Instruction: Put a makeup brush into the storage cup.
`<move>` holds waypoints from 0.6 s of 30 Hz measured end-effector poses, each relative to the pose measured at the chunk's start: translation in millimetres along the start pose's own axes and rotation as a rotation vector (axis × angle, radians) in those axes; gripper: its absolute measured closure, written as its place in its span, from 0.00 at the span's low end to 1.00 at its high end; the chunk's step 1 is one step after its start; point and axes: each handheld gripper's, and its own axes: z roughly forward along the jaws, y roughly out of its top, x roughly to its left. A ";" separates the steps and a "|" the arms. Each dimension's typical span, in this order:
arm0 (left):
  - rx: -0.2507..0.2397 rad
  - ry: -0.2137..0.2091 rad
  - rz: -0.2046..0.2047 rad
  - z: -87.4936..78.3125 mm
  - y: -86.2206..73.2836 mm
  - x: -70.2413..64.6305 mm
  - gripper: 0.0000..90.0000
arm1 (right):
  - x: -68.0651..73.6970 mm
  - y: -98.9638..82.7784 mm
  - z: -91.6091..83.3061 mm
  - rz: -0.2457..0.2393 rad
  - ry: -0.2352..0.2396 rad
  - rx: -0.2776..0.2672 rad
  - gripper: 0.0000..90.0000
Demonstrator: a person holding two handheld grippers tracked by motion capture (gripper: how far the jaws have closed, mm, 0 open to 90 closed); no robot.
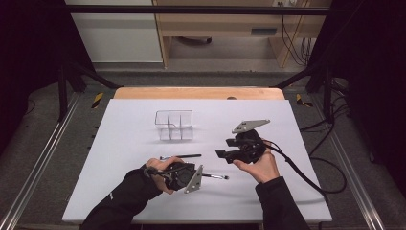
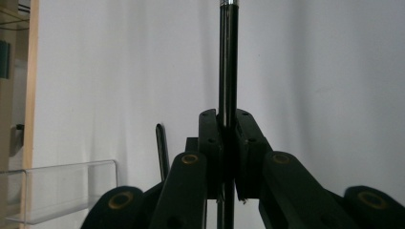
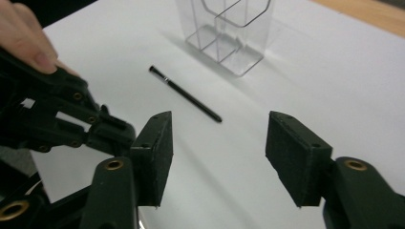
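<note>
Brush (image 1: 216,177) sits pinched in the left claw (image 1: 191,178), pads pressed on its handle, low over the table (image 1: 119,143). The right claw (image 1: 221,154) is spread with nothing between its pads. A pen (image 1: 181,156) lies just beyond the left claw, and the organizer (image 1: 174,125) (clear, empty as far as I can see) stands farther out. Judged so: one picked up, none stowed yet.

Left gripper (image 1: 203,176) clamped on slim brush (image 1: 216,177), right gripper (image 1: 221,154) jaws apart, second pen (image 1: 181,156), clear organizer (image 1: 174,125), white table (image 1: 119,143).
</note>
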 end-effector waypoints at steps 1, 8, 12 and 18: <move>-0.004 -0.002 -0.011 -0.5 -0.7 0.2 0.92 | -0.8 -0.8 -0.8 0.004 -0.011 -0.011 0.41; -0.024 -0.010 -0.077 -2.1 -5.0 0.3 0.92 | -4.9 -6.1 -4.6 0.016 -0.071 -0.071 0.28; -0.030 -0.012 -0.124 -1.4 -8.3 -0.1 0.92 | -5.7 -7.4 -7.2 0.025 -0.101 -0.098 0.21; -0.052 -0.005 -0.203 -1.9 -13.5 -1.1 0.92 | -6.9 -8.6 -10.9 0.049 -0.137 -0.141 0.13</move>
